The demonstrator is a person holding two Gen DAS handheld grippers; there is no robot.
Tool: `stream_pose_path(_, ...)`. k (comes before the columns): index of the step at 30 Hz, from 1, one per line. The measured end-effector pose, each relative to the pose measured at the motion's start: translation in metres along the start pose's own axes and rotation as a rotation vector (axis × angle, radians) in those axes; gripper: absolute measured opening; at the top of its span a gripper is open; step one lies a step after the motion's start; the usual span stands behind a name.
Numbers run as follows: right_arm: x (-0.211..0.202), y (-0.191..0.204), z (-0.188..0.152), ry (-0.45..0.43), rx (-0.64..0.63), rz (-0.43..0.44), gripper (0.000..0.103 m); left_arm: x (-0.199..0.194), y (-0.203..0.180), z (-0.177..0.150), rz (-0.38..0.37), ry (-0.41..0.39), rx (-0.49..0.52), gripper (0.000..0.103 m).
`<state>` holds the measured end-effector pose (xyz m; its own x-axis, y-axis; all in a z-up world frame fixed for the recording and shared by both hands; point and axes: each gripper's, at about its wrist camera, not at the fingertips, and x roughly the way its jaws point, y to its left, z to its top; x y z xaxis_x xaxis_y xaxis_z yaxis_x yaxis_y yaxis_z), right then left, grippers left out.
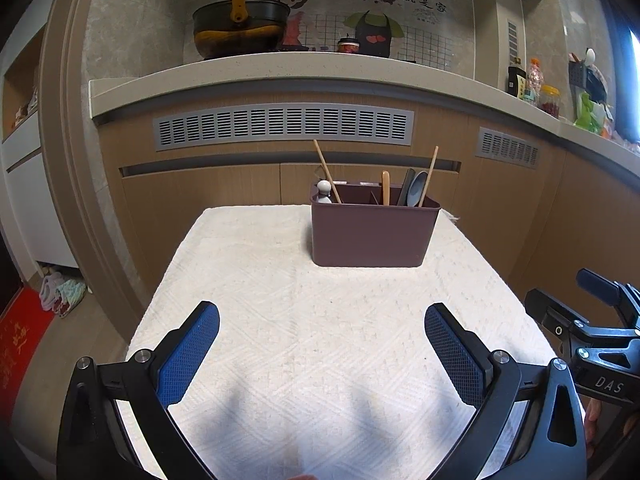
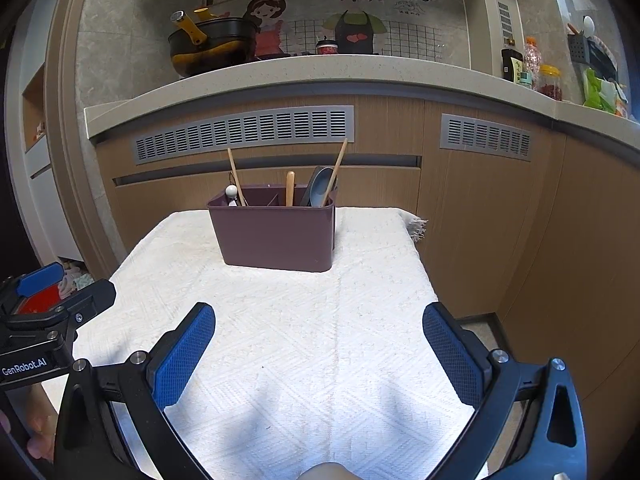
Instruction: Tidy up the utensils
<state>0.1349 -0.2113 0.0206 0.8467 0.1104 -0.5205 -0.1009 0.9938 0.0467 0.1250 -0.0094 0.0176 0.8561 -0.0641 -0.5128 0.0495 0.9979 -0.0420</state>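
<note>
- A maroon utensil caddy (image 1: 374, 236) is standing upright on a white textured cloth (image 1: 304, 320), toward the cloth's far edge; everything below is placed relative to this caddy.
- Inner dividers are splitting the caddy into compartments; their exact count is hard to tell.
- At the caddy's left end a wooden chopstick (image 1: 327, 172) is leaning leftward, sticking well above the rim; just beside it a small white knobbed piece (image 1: 324, 190) is poking up at the left corner.
- Near the caddy's middle a short wooden handle (image 1: 385, 188) is standing nearly upright.
- At the caddy's right end a grey-blue spoon (image 1: 418, 189) is resting bowl-up, with a dark utensil (image 1: 406, 186) touching it on the left; a second chopstick (image 1: 429, 176) is leaning rightward across them.
- The left gripper (image 1: 320, 356) is hovering over the cloth, well in front of the caddy; its blue-padded fingers (image 1: 188, 354) are spread wide, holding nothing.
- The right gripper (image 2: 320, 356) is hovering in front of the caddy too; its fingers (image 2: 454, 354) are also gaping wide and empty.
- Behind the caddy, wooden cabinets with grey vents are running under a pale countertop (image 2: 320, 66); a dark pot (image 2: 212, 46) is sitting on it, up and to the left.
</note>
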Motion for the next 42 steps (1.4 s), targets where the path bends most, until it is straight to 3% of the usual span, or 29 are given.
stream_pose_path(42, -0.0032, -0.0031, 0.0031, -0.011, 0.001, 0.005, 0.103, -0.0032, -0.0029, -0.0001, 0.012, -0.02, 0.04, 0.102)
